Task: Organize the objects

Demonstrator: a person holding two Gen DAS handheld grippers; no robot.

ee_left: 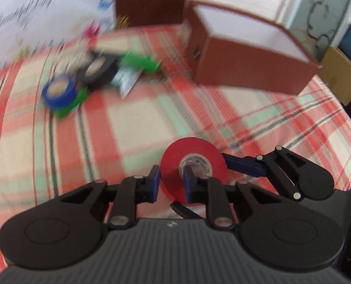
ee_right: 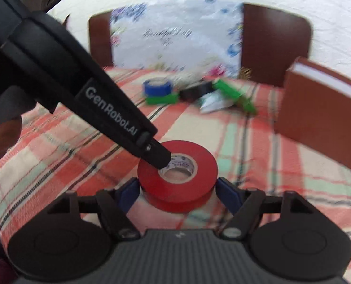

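1. Red tape (ee_right: 177,175) sat low centre on the checked cloth (ee_left: 137,123), the left gripper (ee_left: 169,181) pinching its wall.
2. The right gripper (ee_right: 177,190) flanked it, jaws apart; contact unclear.
3. Farther up, blue tape (ee_left: 58,90), black tape (ee_left: 96,68) and green pieces (ee_left: 142,62) waited.
4. The box (ee_left: 253,47), upper right, looked empty; sorting had barely started.

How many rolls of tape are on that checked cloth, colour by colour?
Red roll: 1
Blue roll: 1
Black roll: 1
Total: 3 rolls of tape. The green pieces and the rest of that far pile are too blurred to count.
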